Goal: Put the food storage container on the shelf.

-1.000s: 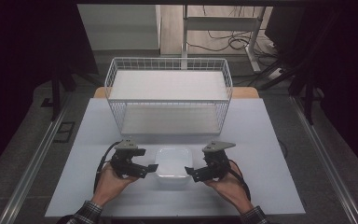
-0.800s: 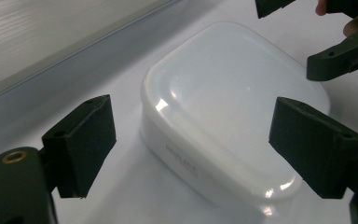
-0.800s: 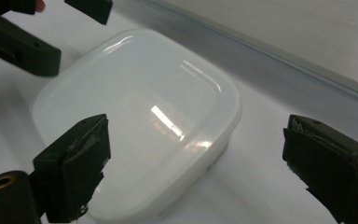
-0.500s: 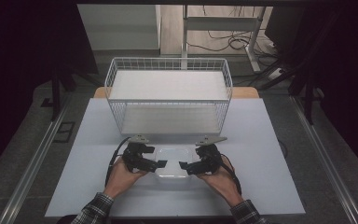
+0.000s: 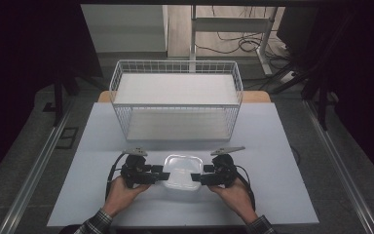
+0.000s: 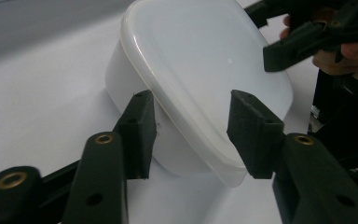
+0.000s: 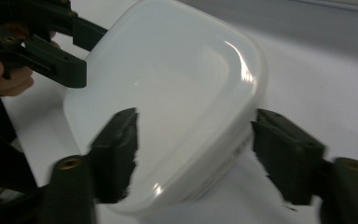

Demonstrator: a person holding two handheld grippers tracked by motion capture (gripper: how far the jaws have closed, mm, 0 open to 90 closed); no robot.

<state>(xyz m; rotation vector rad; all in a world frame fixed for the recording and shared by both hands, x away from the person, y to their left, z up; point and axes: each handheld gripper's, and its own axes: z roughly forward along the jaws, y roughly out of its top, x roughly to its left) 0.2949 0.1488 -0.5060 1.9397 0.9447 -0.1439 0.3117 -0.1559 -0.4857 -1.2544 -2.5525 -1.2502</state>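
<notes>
A single white, round-cornered plastic container with a snap-on lid (image 5: 181, 171) sat on the pale grey tabletop (image 5: 282, 146), near its front edge and directly between the two claws, so that each hand was about equally near it. The left claw (image 5: 163, 175) met it from its left end and the right claw (image 5: 196, 177) from its right end, both pointing inward along the container's longer axis. In the left gripper view the left claw's jaws straddled a corner of the container (image 6: 200, 84) — they had just been closing, one pad at the side wall under the rim, the other over the lid, though firm pressing could not be told. In the right gripper view the container (image 7: 168, 98) lay between jaws that had likewise just been closing, a gap showing at the outer pad. Beyond it, well apart toward the back of the tabletop, stood one white wire basket (image 5: 176, 102). The count: one container, one basket, two claws.
</notes>
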